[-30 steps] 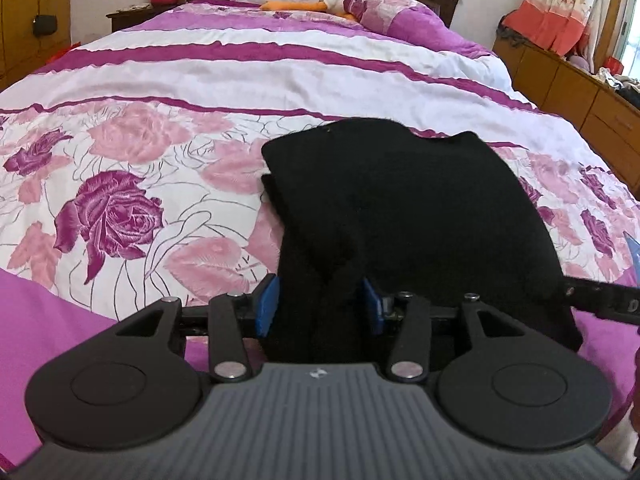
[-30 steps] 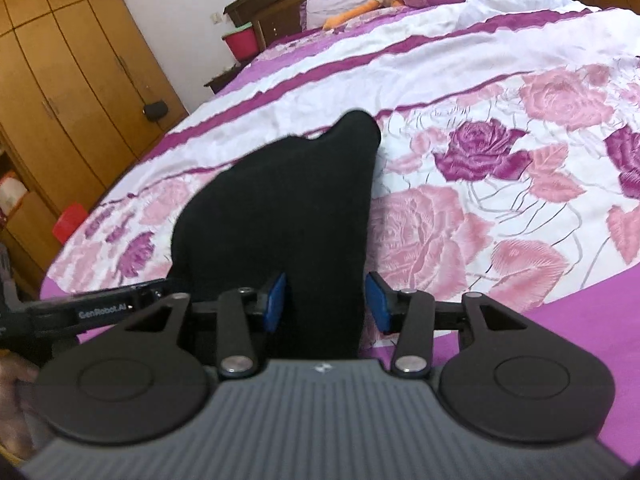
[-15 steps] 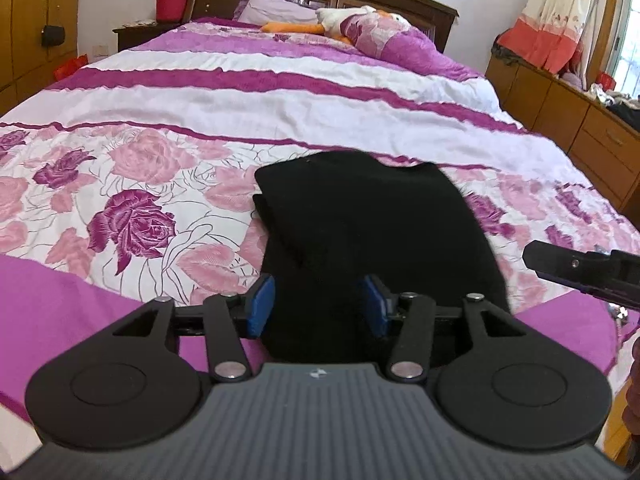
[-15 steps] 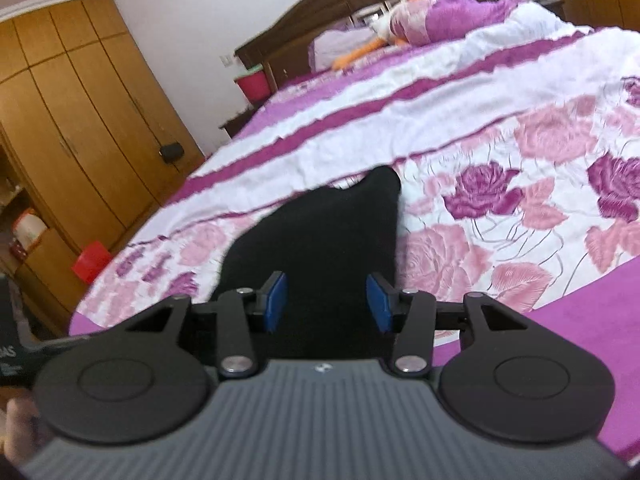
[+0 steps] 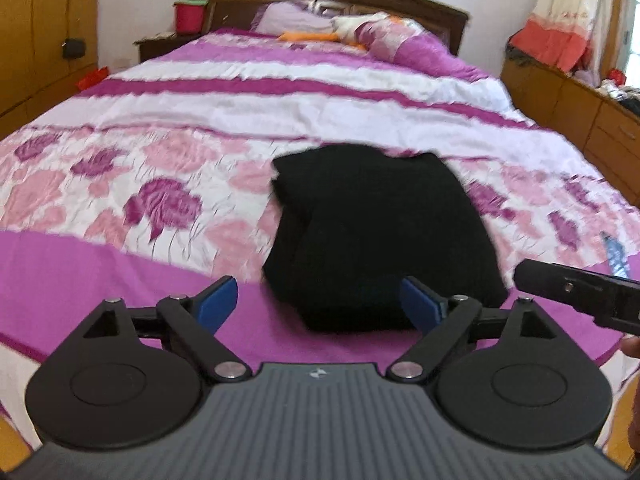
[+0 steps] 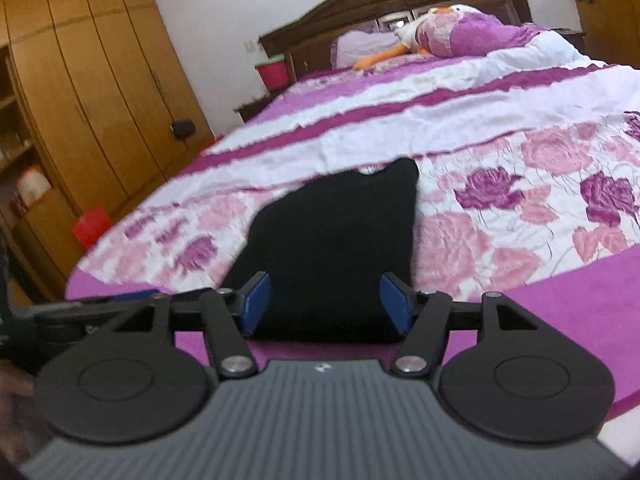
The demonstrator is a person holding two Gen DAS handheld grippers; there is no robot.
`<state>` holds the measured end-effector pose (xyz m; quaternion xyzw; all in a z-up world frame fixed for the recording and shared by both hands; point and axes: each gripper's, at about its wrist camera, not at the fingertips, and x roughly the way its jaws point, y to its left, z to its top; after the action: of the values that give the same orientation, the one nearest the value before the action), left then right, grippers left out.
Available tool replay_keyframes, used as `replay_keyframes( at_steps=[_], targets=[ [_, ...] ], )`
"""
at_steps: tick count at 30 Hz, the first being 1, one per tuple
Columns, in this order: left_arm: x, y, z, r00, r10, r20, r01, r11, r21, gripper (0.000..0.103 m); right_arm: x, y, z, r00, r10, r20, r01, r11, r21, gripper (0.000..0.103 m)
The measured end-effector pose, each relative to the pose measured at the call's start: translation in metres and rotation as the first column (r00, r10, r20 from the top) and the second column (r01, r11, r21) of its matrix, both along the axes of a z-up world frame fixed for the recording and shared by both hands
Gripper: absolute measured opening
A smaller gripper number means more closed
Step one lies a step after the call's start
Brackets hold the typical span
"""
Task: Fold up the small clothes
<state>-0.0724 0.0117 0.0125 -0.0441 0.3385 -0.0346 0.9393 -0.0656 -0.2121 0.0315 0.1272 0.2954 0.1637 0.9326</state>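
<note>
A folded black garment point(image 5: 372, 232) lies on the floral bedspread point(image 5: 120, 184) near the foot of the bed; it also shows in the right wrist view point(image 6: 336, 248). My left gripper point(image 5: 320, 304) is open, its blue pads apart, just short of the garment's near edge. My right gripper point(image 6: 326, 300) is open too, pads on either side of the garment's near edge without gripping it. The right gripper's body shows at the right of the left wrist view point(image 5: 580, 296).
A wooden wardrobe point(image 6: 80, 100) stands to the left of the bed. A wooden dresser point(image 5: 580, 120) with clothes piled on it runs along the right. Pillows and a stuffed toy point(image 5: 360, 36) lie by the headboard. A red bin point(image 6: 274, 72) sits on the nightstand.
Both grippers have opened and let go of the black garment, then pulled back toward the foot of the bed. The garment now lies flat, folded.
</note>
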Motion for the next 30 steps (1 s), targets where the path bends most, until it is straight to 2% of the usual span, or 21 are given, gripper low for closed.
replay_keyframes(
  at_steps=[3, 6, 9, 20, 30],
  targets=[
    [0.004, 0.000, -0.018, 0.999, 0.028, -0.036, -0.028, 0.999, 0.019, 0.092, 0.002, 0.003, -0.015, 1.000, -0.001, -0.017, 0.001, 0.999, -0.041, 0.066],
    [0.011, -0.004, -0.036, 0.997, 0.029, -0.076, -0.025, 0.999, 0.048, 0.092, 0.005, 0.006, -0.032, 0.999, -0.026, -0.037, 0.022, 0.995, -0.099, 0.077],
    [0.017, -0.011, -0.050, 0.994, 0.028, -0.109, -0.020, 0.997, 0.068, 0.092, 0.009, 0.008, -0.048, 0.997, -0.043, -0.065, 0.034, 0.989, -0.143, 0.077],
    [0.030, -0.027, -0.074, 0.989, 0.049, -0.143, -0.028, 0.988, 0.149, 0.099, 0.015, 0.011, -0.080, 0.989, -0.075, -0.130, 0.054, 0.986, -0.161, 0.077],
    [0.036, -0.025, -0.077, 0.986, 0.060, -0.153, -0.040, 0.991, 0.127, 0.102, 0.018, 0.008, -0.085, 0.987, -0.078, -0.142, 0.056, 0.987, -0.148, 0.077]
  ],
)
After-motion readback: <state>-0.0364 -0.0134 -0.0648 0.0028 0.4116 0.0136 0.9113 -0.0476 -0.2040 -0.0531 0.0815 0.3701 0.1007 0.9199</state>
